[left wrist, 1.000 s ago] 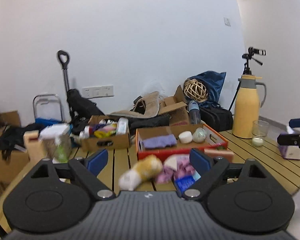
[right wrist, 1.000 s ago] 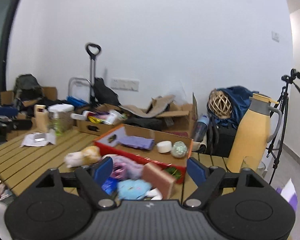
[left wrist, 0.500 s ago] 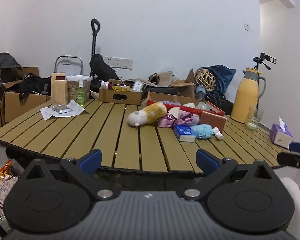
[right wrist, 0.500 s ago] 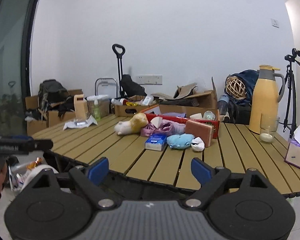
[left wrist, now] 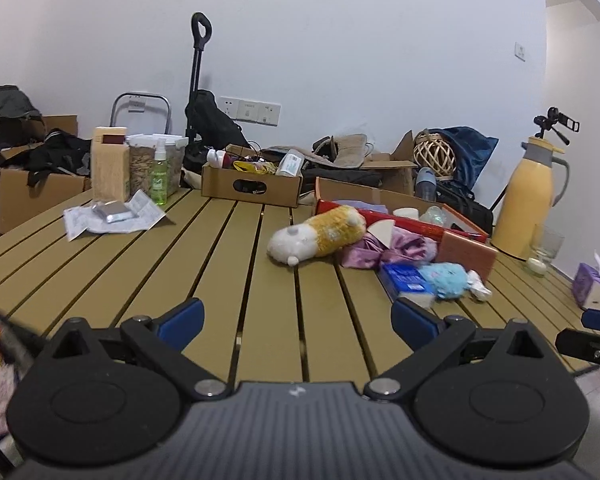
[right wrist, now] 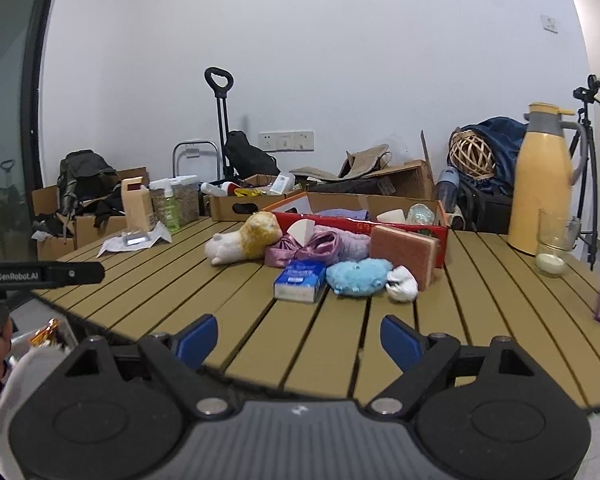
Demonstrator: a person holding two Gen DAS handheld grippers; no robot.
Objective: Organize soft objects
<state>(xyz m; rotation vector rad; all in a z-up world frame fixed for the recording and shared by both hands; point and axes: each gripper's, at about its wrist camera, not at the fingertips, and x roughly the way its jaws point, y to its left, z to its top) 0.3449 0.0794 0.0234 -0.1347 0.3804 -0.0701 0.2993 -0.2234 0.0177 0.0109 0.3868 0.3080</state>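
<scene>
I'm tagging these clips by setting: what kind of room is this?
Probably a makeshift recording room or storeroom, not a lived-in home: a slatted wooden table strewn with props, open cardboard boxes stacked along a bare white wall, and a camera tripod in the corner.

A yellow-and-white plush toy [right wrist: 244, 240] lies on its side on the slatted table, white end toward the table's open side. Touching it is a crumpled pink-purple satin cloth [right wrist: 314, 246] with a bow-like knot. In front of the cloth sits a fuzzy light-blue plush [right wrist: 358, 276] — low and rounded — with a small white bundle [right wrist: 401, 283] against it. A folded lilac cloth [right wrist: 346, 213] rests inside the red-sided cardboard box [right wrist: 384, 227] behind them.
</scene>
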